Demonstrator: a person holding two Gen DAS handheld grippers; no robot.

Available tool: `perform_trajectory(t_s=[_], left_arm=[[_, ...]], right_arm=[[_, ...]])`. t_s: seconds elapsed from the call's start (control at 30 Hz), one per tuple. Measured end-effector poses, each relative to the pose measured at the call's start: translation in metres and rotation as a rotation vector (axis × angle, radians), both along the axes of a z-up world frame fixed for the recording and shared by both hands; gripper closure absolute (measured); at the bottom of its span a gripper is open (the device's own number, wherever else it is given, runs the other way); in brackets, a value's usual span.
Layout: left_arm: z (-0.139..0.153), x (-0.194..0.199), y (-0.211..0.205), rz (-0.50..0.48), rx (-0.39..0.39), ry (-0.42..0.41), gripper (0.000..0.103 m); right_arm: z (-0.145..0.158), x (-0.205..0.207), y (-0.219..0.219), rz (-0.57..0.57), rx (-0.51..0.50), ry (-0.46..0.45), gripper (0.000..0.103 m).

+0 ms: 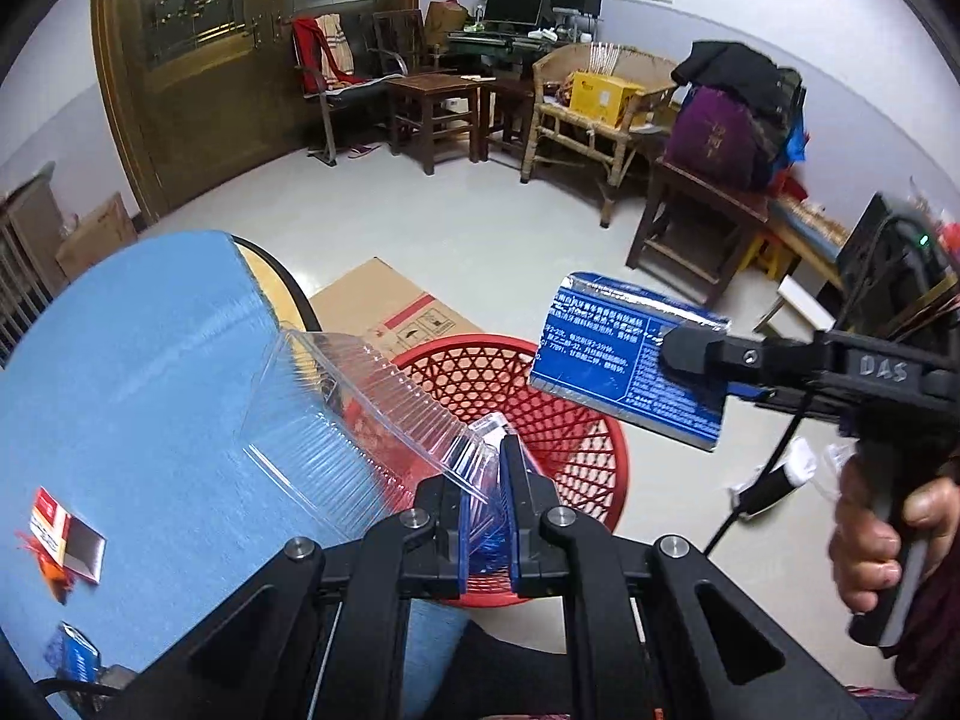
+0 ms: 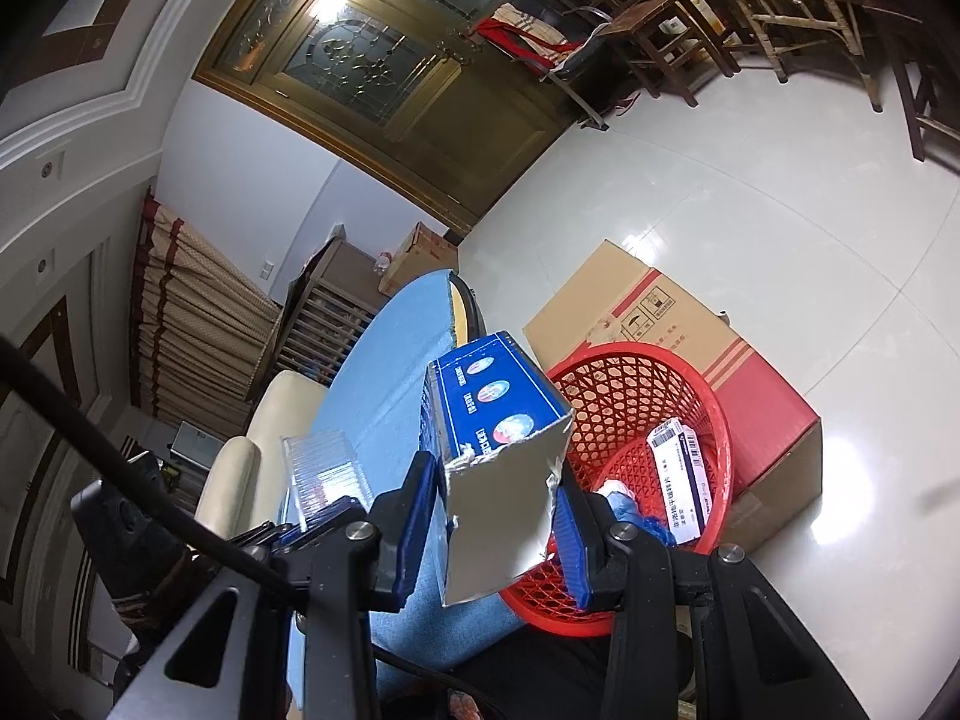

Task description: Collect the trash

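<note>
Left wrist view: the left claw is clamped on the thin rim of a clear plastic clamshell container, ribbed along its walls and empty, held tilted above the near edge of the blue-covered table and the lip of a red lattice basket on the floor. To the right, the right claw, gripped by a person's hand, is pinched on a blue carton printed with white text, silver along its edges, held in the air over the basket.

Right wrist view: the right claw squeezes that blue carton from both sides; its torn-open end shows a silver lining. Below, the red basket already holds a white-and-purple box and a blue wad. A brown cardboard box lies behind it.
</note>
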State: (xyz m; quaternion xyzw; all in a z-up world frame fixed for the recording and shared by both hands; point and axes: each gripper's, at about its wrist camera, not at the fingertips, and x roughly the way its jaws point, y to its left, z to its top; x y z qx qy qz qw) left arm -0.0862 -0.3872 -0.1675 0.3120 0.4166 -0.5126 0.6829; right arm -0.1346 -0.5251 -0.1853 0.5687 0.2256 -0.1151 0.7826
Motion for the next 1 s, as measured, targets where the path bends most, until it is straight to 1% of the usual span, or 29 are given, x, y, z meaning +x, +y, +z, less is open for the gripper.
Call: perform_trajectory(t_s=[0.07, 0.27, 0.8, 0.83, 0.87, 0.9, 0.93, 0.97, 1.0], left_arm=[[-0.003, -0.002, -0.002, -0.001, 0.009, -0.019, 0.093], [-0.009, -0.001, -0.005, 0.000, 0.018, -0.035, 0.093], [-0.025, 0.006, -0.013, 0.013, 0.051, -0.023, 0.093], [-0.026, 0.007, -0.013, 0.014, 0.054, -0.020, 0.092], [-0.026, 0.008, -0.014, 0.017, 0.056, -0.015, 0.090], [-0.028, 0.008, -0.013, 0.019, 0.057, -0.011, 0.079], [-0.028, 0.008, -0.013, 0.022, 0.058, -0.008, 0.061], [-0.028, 0.008, -0.011, 0.027, 0.055, -0.010, 0.052], [-0.027, 0.010, -0.009, 0.035, 0.044, -0.020, 0.040]], right_arm=[[0.000, 0.001, 0.000, 0.000, -0.007, 0.006, 0.063], [-0.002, 0.002, 0.001, -0.003, -0.004, 0.019, 0.063], [-0.012, 0.006, 0.001, -0.016, 0.015, 0.054, 0.062], [-0.012, 0.006, 0.000, -0.017, 0.017, 0.055, 0.062], [-0.013, 0.007, 0.000, -0.017, 0.020, 0.056, 0.061], [-0.015, 0.008, 0.000, -0.018, 0.025, 0.058, 0.060], [-0.016, 0.009, 0.000, -0.020, 0.030, 0.062, 0.060], [-0.017, 0.010, 0.000, -0.021, 0.034, 0.065, 0.059], [-0.018, 0.011, 0.000, -0.021, 0.037, 0.068, 0.059]])
